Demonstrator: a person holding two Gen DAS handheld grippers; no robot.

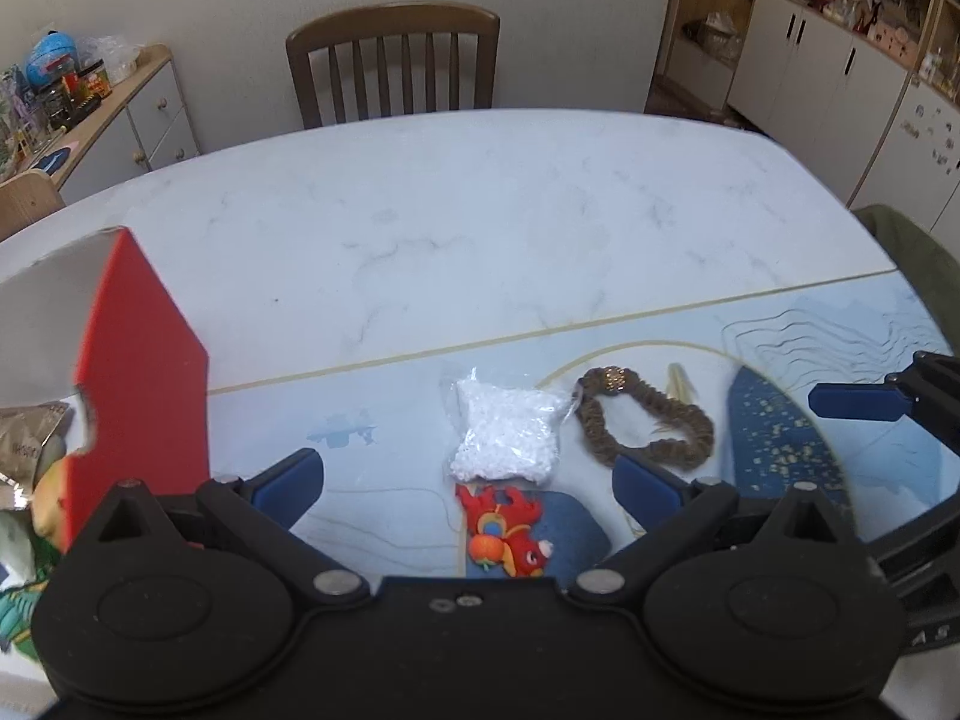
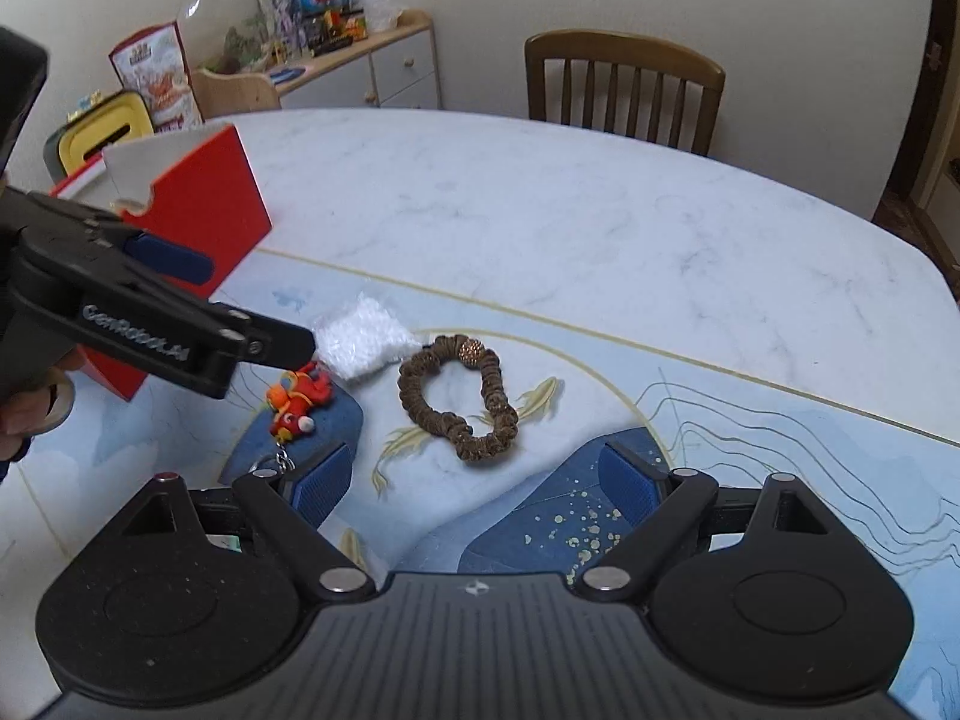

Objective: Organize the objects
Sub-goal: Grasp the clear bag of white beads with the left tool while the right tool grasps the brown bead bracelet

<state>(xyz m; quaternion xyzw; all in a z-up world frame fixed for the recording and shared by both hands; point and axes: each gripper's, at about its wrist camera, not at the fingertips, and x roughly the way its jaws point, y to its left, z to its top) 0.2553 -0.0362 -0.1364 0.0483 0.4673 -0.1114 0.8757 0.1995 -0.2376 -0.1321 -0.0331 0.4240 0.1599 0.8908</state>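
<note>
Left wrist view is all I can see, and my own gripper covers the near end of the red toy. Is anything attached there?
Observer: Yes. The right wrist view shows a small metal chain trailing from the near end of the red toy.
Operator: A finger hides part of the brown scrunchie. Is it a closed loop?
Observer: Closed. The scrunchie lies flat on the mat as one full ring.
Operator: What is behind the red box?
Observer: A yellow container and a printed packet stand beyond the red box.
</note>
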